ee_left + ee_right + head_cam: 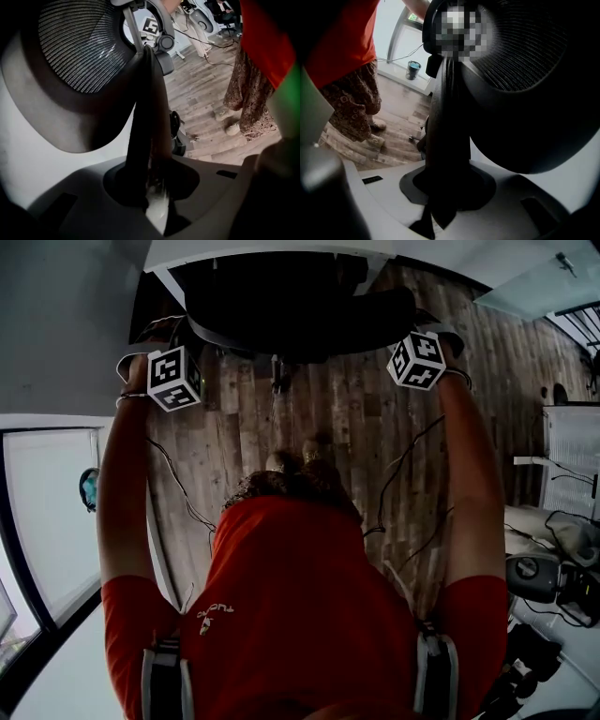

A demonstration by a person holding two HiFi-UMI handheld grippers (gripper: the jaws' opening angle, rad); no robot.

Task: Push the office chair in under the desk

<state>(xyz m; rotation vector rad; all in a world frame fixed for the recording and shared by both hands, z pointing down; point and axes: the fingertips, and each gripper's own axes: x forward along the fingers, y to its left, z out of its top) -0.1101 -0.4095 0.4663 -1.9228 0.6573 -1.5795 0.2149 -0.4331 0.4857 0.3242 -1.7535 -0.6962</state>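
Observation:
The black office chair (300, 310) stands at the top of the head view, its seat part-way under the white desk (272, 251). Both of my arms reach forward to its backrest. My left gripper (186, 334) is shut on the backrest's left edge. In the left gripper view that dark edge (147, 117) runs up from between the jaws (152, 187), beside the mesh back (79, 42). At the other side, my right gripper (414, 326) is shut on the right edge (447, 122), which fills the gap between its jaws (440, 197).
Cables (403, 465) trail over the wooden floor (337, 418). A white panel (47, 512) lies at the left, and equipment (544, 577) is piled at the right. My feet (234, 126) stand behind the chair. A teal cup (413, 69) sits by the wall.

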